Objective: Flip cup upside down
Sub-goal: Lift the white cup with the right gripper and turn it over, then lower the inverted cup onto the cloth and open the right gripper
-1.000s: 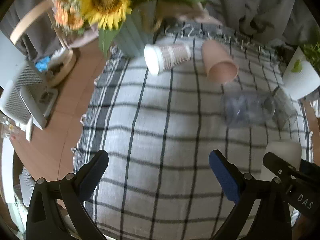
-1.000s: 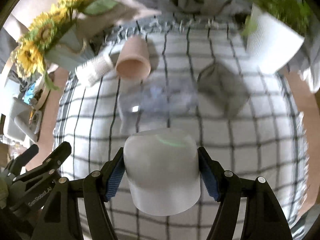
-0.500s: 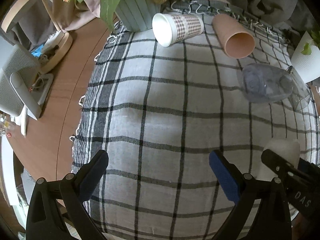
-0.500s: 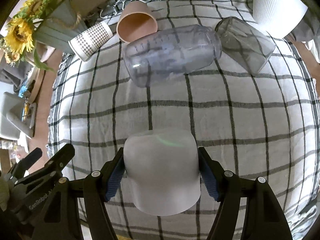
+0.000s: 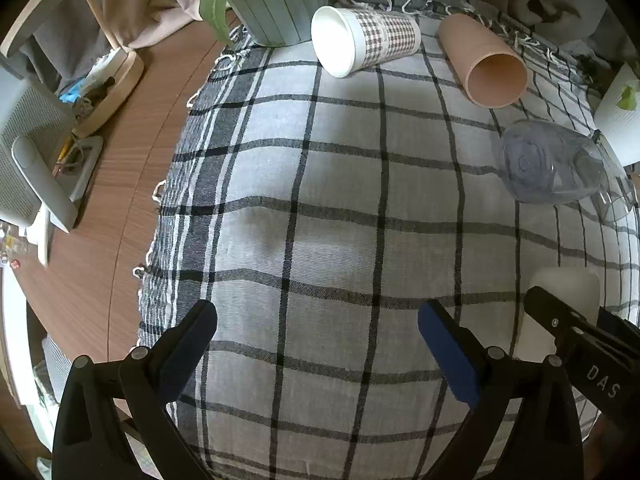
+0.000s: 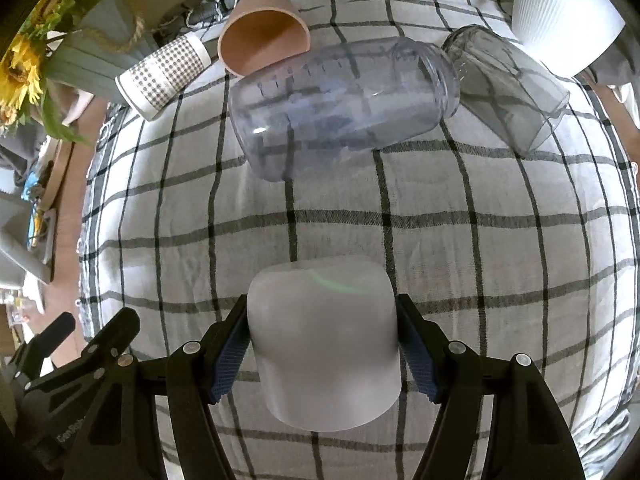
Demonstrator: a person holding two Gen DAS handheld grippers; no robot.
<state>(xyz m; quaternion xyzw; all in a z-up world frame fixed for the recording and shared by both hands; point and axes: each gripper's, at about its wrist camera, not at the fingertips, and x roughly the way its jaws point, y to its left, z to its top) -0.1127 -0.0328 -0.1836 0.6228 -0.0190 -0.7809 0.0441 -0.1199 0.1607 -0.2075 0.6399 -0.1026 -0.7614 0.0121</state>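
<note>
My right gripper (image 6: 322, 354) is shut on a frosted white cup (image 6: 324, 344), base pointing away from me, held just above the checked cloth (image 6: 460, 240). The cup also shows at the right edge of the left wrist view (image 5: 564, 292), with the right gripper's black finger across it. My left gripper (image 5: 318, 344) is open and empty over the cloth's near left part. Lying on their sides at the far end are a checked paper cup (image 5: 364, 40), a tan cup (image 5: 484, 64), a clear plastic jar (image 6: 344, 100) and a grey glass (image 6: 508, 84).
A pale green vase with sunflowers (image 6: 80, 52) stands at the far left corner. A white ribbed plant pot (image 6: 564, 20) stands at the far right. The wooden table (image 5: 116, 208) left of the cloth holds a grey device and a round wooden tray.
Both cameras have tilted down and moved closer to the cloth, so the lying cups and jar look larger and sharper. The white cup stays gripped in the right gripper.
</note>
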